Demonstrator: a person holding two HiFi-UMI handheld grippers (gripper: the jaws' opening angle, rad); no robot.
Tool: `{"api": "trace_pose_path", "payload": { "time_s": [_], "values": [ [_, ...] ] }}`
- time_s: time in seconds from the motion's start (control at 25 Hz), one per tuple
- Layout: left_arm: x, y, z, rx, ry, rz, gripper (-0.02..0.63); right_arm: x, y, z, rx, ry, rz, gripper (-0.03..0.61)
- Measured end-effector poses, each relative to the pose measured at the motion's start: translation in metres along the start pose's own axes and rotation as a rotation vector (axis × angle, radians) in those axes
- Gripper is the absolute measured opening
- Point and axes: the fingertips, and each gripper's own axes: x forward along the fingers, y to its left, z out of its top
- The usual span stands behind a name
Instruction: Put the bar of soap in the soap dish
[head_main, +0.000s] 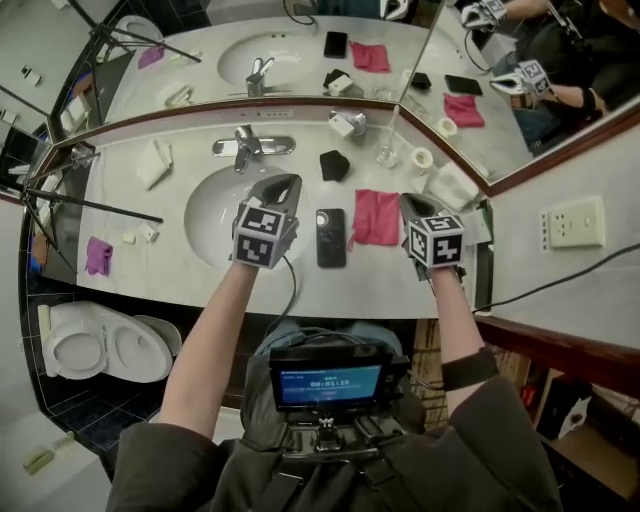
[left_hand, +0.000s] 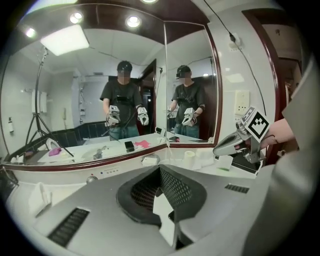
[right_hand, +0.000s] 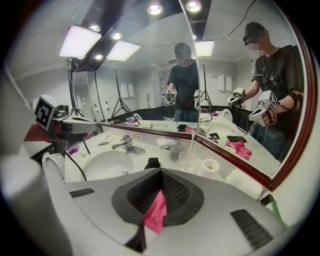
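**Inspector:** Any legible writing?

**Assistant:** Only white figures on a blue screen (head_main: 330, 384) at the person's chest, too small to read. The cubes on both grippers bear black-and-white square patterns.

**Inspector:** The claws?

**Assistant:** The left gripper (head_main: 283, 188) is grey moulded plastic with black meshed pads. Its jaws are pressed together over the rim of the round white basin (head_main: 205, 205). The right gripper (head_main: 412, 206) is likewise pressed together, just beside the crumpled pink cloth (head_main: 377, 216). A pink sliver shows at its seam; I cannot tell whether anything is pinched.

**Inspector:** And the soap?

**Assistant:** A white oblong block, seemingly the bar of soap (head_main: 342, 123), rests in the shiny soap dish (head_main: 359, 124) at the mirror's foot, well apart from both grippers. A flat glossy black phone (head_main: 331, 238) lies between the grippers on the pale veined counter (head_main: 200, 275).
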Motion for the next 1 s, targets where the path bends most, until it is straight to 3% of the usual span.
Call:
{"api": "trace_pose_path", "payload": {
  "time_s": [0.48,1.0],
  "values": [
    [-0.086,0.038,-0.026,-0.054,-0.011,0.117,0.002,-0.051,-0.062,-0.018,0.098,-0.036,-0.168,0.006],
    [-0.113,0.063,-0.050,-0.127,0.000,0.180,0.002,-0.068,-0.090,-0.026,0.127,-0.034,-0.245,0.008]
  ]
}}
